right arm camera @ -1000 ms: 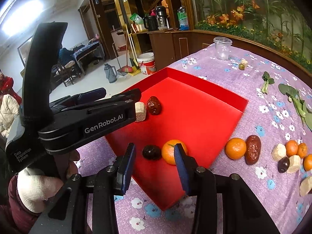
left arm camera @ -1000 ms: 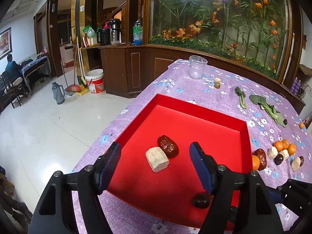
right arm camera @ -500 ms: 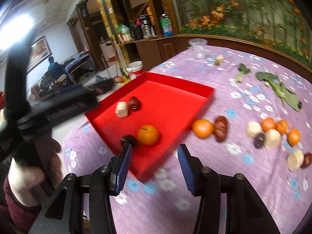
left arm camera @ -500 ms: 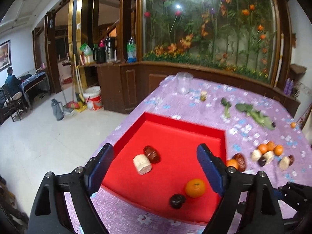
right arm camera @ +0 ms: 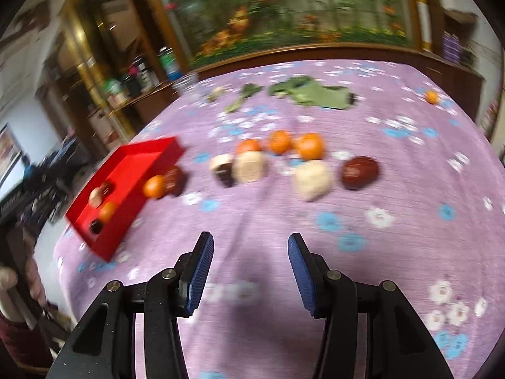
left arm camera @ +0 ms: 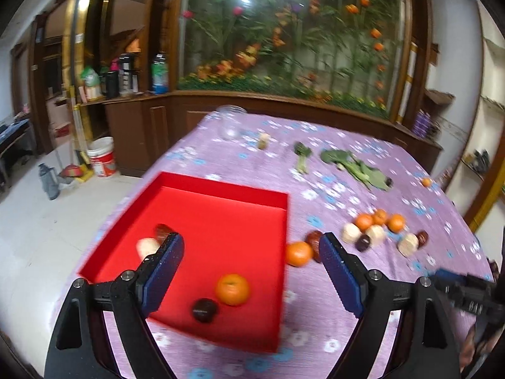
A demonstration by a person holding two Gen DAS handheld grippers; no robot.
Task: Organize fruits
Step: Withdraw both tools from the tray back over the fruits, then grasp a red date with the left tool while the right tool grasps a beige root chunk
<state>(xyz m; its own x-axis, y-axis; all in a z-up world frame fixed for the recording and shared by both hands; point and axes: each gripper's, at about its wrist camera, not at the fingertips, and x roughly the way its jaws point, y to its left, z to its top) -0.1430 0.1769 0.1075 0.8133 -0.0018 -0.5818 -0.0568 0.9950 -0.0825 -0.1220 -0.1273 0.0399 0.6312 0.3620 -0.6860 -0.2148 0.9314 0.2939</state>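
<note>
Ahead of my right gripper (right arm camera: 249,271), across a bare stretch of purple cloth, lies the loose fruit I have yet to sort. Its jaws stand moderately apart with nothing between them. The pale lump (right arm camera: 313,179) sits almost dead ahead and a touch right of the gripper's line, with the brown date (right arm camera: 360,172) just beside it on the right. Farther off are three oranges (right arm camera: 279,141) in a row, and left of centre another pale piece (right arm camera: 252,165) touching a dark fruit (right arm camera: 224,173). None has a clear long axis through the blur; the date looks slightly wider left to right.

My left gripper (left arm camera: 249,271) hangs over the near right part of the red tray (left arm camera: 221,189), jaws wide and empty. In the tray I see an orange (left arm camera: 233,289) touching a dark fruit (left arm camera: 204,309) near the front, and a pale piece with a brown one at the left. Just outside the tray's right wall, on the bench, lie an orange (left arm camera: 298,253) and a date (left arm camera: 313,240).

I judge that the right hand is the nearer to the main cluster, the left nearer to the pair by the tray wall. For the right, the coming move is forward and slightly right.
</note>
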